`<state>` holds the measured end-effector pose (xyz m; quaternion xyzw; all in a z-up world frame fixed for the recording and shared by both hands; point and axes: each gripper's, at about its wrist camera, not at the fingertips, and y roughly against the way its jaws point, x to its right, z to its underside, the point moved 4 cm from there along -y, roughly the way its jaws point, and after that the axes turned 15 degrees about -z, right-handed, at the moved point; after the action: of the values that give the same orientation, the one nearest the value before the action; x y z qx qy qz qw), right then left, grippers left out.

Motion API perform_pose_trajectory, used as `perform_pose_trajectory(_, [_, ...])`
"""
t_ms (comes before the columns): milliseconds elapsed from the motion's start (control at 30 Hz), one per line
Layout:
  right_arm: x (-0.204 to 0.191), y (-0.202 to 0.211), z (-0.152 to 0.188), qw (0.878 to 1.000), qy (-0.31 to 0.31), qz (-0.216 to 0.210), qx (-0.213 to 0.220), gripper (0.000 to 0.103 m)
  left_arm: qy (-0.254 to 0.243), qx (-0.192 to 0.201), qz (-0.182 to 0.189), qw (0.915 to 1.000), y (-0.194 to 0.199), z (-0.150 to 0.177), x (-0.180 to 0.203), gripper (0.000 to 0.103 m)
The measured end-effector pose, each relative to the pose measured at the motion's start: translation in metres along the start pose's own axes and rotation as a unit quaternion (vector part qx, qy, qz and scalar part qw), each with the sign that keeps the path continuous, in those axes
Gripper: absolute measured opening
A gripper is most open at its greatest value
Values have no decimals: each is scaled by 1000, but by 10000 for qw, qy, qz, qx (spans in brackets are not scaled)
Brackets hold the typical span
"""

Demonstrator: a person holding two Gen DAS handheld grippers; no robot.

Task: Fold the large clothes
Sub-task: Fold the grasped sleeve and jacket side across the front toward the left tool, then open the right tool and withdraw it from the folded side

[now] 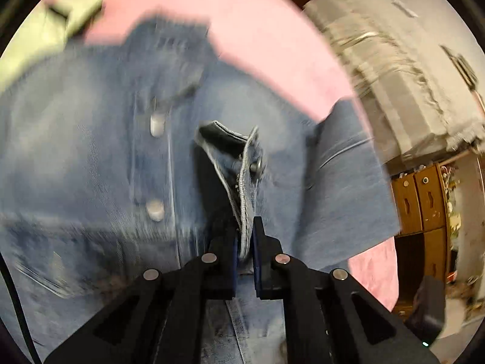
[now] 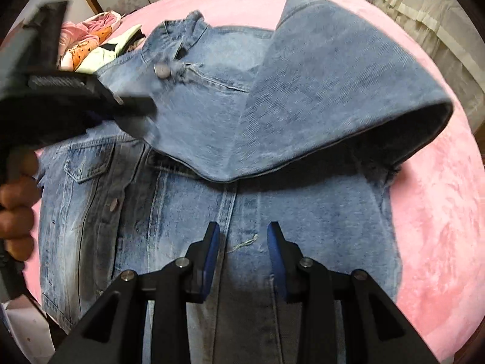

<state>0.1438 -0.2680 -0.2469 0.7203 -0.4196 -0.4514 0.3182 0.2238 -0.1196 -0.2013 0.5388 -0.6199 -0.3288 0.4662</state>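
Note:
A faded blue denim jacket [image 2: 188, 200] lies front up on a pink blanket [image 2: 439, 212]. One sleeve [image 2: 318, 100] is lifted off the jacket and drawn across its chest. In the left wrist view my left gripper [image 1: 245, 242] is shut on the sleeve's cuff [image 1: 242, 170], which stands up between the pads with its snap button showing. The right wrist view shows that same gripper [image 2: 142, 106] at the upper left, gripping the sleeve end. Over the jacket's lower front my right gripper [image 2: 242, 233] hangs open, with nothing between its fingers.
A person's hand [image 2: 18, 206] holds the left gripper's handle at the left edge. Crumpled pink and pale green clothes [image 2: 91, 42] lie beyond the collar. Grey covered furniture [image 1: 394, 75] and wooden drawers [image 1: 418, 200] stand past the blanket's right side.

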Motion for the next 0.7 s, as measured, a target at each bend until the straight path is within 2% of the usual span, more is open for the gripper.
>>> perform_pose_trajectory(133, [0, 14, -6, 9998, 20, 25, 196, 33, -56, 663, -297, 9973, 52, -18, -17, 6])
perform_pose_trajectory(267, [-4, 20, -11, 9996, 96, -6, 280, 33, 70, 932, -1124, 9893, 67, -25, -65, 7])
perform_pose_trajectory(300, [-5, 19, -11, 9996, 134, -9, 257, 33, 126, 814, -1350, 9874, 58, -24, -81, 11])
perform_pose_trajectory(333, [-6, 18, -11, 9996, 149, -13, 229, 33, 215, 604, -1493, 9867, 46, -21, -97, 24])
perform_pose_trajectory(367, [-6, 17, -11, 9997, 153, -31, 186, 33, 377, 367, -1489, 9875, 32, -16, -112, 30])
perform_pose_trajectory(400, [-6, 16, -10, 9997, 141, -86, 165, 33, 550, 166, -1448, 9878, 21, -12, -123, 45])
perform_pose_trajectory(433, [-5, 15, -9, 9997, 124, -142, 147, 35, 760, -82, -1374, 9876, 8, -6, -134, 53])
perform_pose_trajectory(533, [0, 16, -11, 9997, 54, -206, 142, 45, 1133, -537, -1308, 9835, -17, 5, -158, 53])
perform_pose_trajectory(600, [6, 19, -15, 9996, 8, -151, 217, 48, 1200, -463, -1182, 9846, -22, 1, -165, 55])
perform_pose_trajectory(700, [19, 26, -26, 9996, -76, -17, 272, 52, 1210, -378, -1016, 9867, -25, -12, -168, 68])
